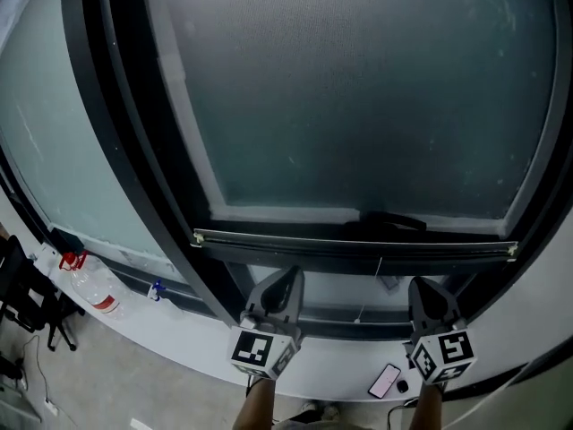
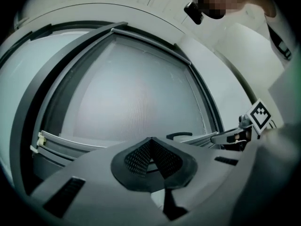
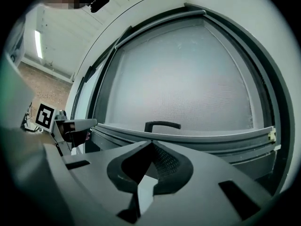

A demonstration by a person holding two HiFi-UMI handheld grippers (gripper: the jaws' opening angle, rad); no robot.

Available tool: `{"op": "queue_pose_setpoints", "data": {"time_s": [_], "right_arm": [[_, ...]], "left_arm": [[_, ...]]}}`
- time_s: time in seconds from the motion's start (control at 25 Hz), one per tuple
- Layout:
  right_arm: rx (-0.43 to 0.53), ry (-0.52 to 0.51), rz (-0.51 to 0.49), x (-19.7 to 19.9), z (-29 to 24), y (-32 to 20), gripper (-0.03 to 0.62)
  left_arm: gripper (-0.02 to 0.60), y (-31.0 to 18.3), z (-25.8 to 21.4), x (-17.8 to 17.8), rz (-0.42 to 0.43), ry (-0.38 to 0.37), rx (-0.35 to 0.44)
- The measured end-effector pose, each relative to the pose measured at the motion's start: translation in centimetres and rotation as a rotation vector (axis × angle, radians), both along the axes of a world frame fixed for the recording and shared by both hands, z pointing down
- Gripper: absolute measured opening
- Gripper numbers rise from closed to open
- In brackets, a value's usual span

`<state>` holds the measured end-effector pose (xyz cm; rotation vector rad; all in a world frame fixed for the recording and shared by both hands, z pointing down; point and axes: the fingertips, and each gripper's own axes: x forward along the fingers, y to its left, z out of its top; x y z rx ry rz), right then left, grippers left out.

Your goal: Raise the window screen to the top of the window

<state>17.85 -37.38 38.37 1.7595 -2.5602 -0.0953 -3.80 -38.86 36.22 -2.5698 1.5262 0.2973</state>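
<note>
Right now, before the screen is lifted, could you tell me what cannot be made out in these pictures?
Head view: the top of the window screen is cut off by the picture's upper edge.
Left gripper view: the lower part of the handle is hidden behind the body of the left gripper.
Head view: the blue thing beside the bottle is too small to identify, and the bottle's label too small to read.

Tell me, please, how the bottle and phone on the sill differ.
The bottle is clear with a red cap and label; the phone is a flat slab with a pale pink face. The bottle sits far left; the phone lies beside the right gripper. Both rest on the white sill.
</note>
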Motion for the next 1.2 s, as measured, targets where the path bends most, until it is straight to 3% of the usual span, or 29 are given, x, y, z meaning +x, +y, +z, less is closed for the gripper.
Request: {"op": "queue_pose_setpoints", "data": {"time_s": [0.08, 0.2, 0.32, 0.4, 0.56, 0.64, 0.84, 1.0, 1.2], "right_arm": [[0.003, 0.029, 0.002, 0.0, -0.1, -0.8, -0.003], [0.019, 0.147, -0.028, -0.9, -0.3, -1.9, -0.003], [0.032, 0.416, -0.078, -2.3, 0.3, -3.0, 0.004], [0.036, 0.61, -0.064, -2.6, 1.0, -3.7, 0.084], [0.068, 0.944, 0.009, -2.0, 1.4, -4.9, 0.083], [0.061, 1.078, 0.005, -1.6, 2.1, -5.4, 0.083], [0.032, 1.304, -0.059, -0.6, 3.6, -6.0, 0.083], [-0.005, 1.366, -0.136, -0.6, 3.6, -6.0, 0.074], [-0.118, 1.371, -0.228, -0.7, 3.7, -6.1, 0.071]], "left_arm": [[0.002, -1.3, 0.7, 0.4, 0.015, -0.063, -0.005], [0.002, -2.5, 1.0, 1.4, 0.032, -0.247, 0.015], [0.008, -2.9, 1.1, 2.6, 0.049, -0.5, 0.077], [0.041, -3.2, 2.1, 3.3, 0.059, -0.686, 0.098], [0.06, -4.4, 4.7, 3.2, 0.072, -1.085, 0.128], [0.06, -5.0, 5.3, 2.5, 0.063, -1.21, 0.145], [0.06, -5.9, 5.1, 1.7, 0.038, -1.304, 0.16], [0.058, -5.9, 5.1, 1.9, 0.058, -1.319, 0.12], [0.021, -5.8, 5.9, 2.1, 0.116, -1.387, 0.045]]}}
